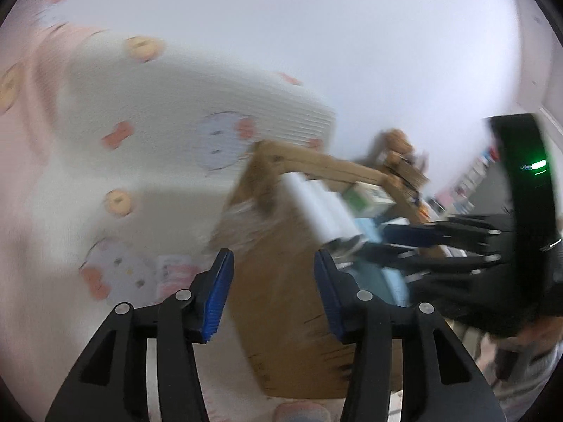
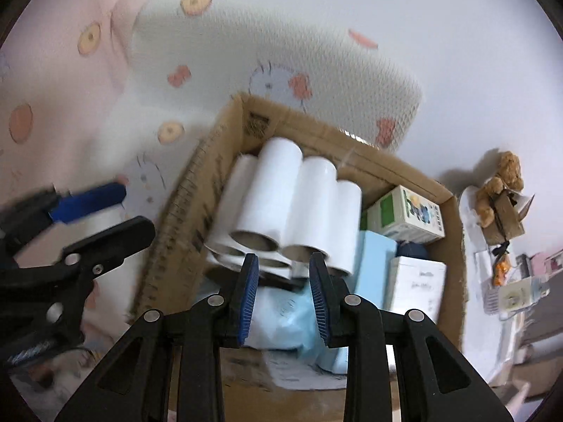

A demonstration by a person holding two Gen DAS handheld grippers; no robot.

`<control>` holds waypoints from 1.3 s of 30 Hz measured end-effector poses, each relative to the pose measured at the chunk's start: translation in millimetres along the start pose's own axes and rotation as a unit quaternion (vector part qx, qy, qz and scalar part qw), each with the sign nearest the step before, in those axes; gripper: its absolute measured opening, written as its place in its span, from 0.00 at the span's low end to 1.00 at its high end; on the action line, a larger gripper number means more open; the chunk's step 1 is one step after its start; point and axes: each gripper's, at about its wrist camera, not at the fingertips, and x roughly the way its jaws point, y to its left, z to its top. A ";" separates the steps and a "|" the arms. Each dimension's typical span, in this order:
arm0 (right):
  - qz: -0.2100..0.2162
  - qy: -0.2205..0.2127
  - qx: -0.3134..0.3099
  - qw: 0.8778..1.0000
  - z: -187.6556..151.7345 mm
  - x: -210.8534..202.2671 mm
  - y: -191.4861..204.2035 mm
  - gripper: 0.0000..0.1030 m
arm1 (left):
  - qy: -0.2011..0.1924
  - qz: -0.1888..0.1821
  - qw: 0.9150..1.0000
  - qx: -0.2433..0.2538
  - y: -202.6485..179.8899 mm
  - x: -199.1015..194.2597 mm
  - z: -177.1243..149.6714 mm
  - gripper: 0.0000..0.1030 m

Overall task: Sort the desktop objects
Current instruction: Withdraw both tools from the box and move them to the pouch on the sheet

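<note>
Your left gripper [image 1: 272, 263] has its jaws wide apart, empty, beside the cardboard box [image 2: 183, 218]. Your right gripper [image 2: 283, 270] hangs above the box, jaws shut on nothing; the white paper rolls [image 2: 281, 197] lie inside it.

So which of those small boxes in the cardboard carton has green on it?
The small green-and-white box at the far side of the brown cardboard carton; the others are plain pale blue or white.

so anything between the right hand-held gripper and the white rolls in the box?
Nothing visible. The right hand-held gripper is empty, with the white rolls directly ahead in the open cardboard box. The left hand-held gripper is off to the side, outside the box.
</note>
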 end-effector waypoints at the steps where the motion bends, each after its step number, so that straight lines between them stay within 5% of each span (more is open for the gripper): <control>1: 0.006 -0.007 0.008 1.000 -3.1 -13.3 2.9 0.25 | -0.005 0.011 1.000 -0.003 5.1 -1.6 -5.2 0.50; 9: 0.024 -0.135 0.038 0.990 -3.0 -47.8 45.0 0.25 | -0.039 0.099 0.994 -0.022 48.9 -32.5 -44.3 0.51; 21: 0.032 -0.236 -0.023 0.971 -1.2 -43.6 114.4 0.25 | -0.032 0.134 0.980 -0.141 122.2 -78.5 -48.4 0.51; 25: 0.010 -0.278 -0.038 0.960 -13.6 -29.0 146.9 0.25 | -0.037 0.139 0.984 -0.104 125.0 -106.2 -34.0 0.58; 31: 0.032 -0.209 -0.018 0.977 -15.8 10.3 165.6 0.25 | -0.001 0.184 0.983 -0.022 121.7 -87.1 -45.1 0.59; 39: 0.045 -0.117 -0.015 0.992 -33.7 64.8 181.2 0.25 | 0.044 0.103 0.993 -0.031 128.0 -32.1 -59.1 0.59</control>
